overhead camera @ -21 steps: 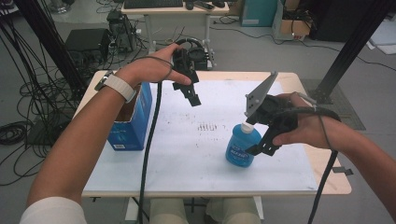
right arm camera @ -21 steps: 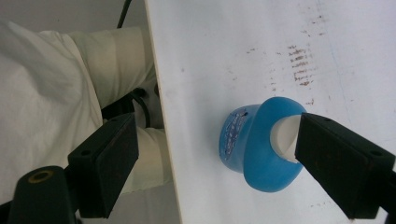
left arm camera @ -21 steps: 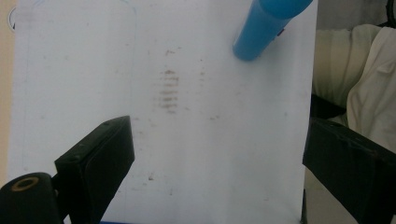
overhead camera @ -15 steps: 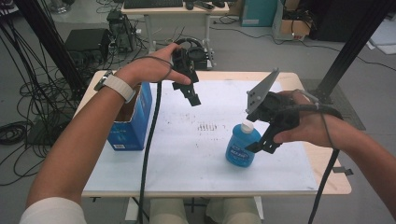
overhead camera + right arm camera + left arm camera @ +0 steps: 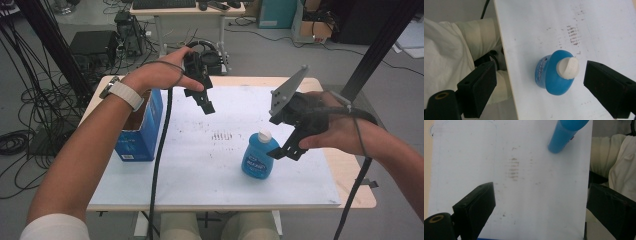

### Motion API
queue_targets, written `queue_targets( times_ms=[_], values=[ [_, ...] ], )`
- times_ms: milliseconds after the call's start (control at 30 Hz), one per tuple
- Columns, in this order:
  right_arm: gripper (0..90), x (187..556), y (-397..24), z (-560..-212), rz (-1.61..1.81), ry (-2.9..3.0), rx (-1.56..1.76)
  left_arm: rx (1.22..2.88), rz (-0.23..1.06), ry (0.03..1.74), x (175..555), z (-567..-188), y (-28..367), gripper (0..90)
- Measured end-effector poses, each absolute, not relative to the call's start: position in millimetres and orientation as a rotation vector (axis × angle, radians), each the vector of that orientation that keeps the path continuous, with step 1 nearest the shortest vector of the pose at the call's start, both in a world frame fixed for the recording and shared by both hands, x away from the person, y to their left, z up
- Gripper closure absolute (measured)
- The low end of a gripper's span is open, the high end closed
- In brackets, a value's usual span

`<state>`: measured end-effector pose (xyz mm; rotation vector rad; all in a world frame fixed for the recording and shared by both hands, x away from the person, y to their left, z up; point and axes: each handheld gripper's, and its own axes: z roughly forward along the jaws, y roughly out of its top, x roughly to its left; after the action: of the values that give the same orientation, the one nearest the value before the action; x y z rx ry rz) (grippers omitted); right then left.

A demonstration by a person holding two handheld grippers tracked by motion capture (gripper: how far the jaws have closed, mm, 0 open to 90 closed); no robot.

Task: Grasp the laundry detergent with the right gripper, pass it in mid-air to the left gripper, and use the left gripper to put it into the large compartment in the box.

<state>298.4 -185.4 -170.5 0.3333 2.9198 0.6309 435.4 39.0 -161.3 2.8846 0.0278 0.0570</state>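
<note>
Standing upright on the white sheet (image 5: 200, 165) of the wooden table (image 5: 350, 170), the blue bottle (image 5: 257, 159) is just below the open, empty right gripper (image 5: 287, 150), while the left gripper (image 5: 204, 102), also open, hovers near the blue box (image 5: 142, 132), with cables (image 5: 30, 100) lying on the grey floor (image 5: 260, 50) around.

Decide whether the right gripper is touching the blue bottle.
Apart: in the right gripper view the right gripper has open jaws on either side of the blue bottle, bare table showing between.

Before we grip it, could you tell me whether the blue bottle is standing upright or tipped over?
Upright: the blue bottle stands on its base on the table, white cap on top.
</note>
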Motion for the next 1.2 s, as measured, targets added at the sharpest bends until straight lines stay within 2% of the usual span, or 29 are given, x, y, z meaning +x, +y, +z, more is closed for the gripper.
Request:
queue_targets(
  times_ms=[367,1200],
  values=[
    [7.6,300,-199,-174,0.604,2.852,0.385,2.891,0.075,0.031,428,-160,40,8.5],
    [6.5,307,-222,-194,0.594,2.838,0.600,2.894,0.079,0.026,424,-165,40,8.5]
  ],
)
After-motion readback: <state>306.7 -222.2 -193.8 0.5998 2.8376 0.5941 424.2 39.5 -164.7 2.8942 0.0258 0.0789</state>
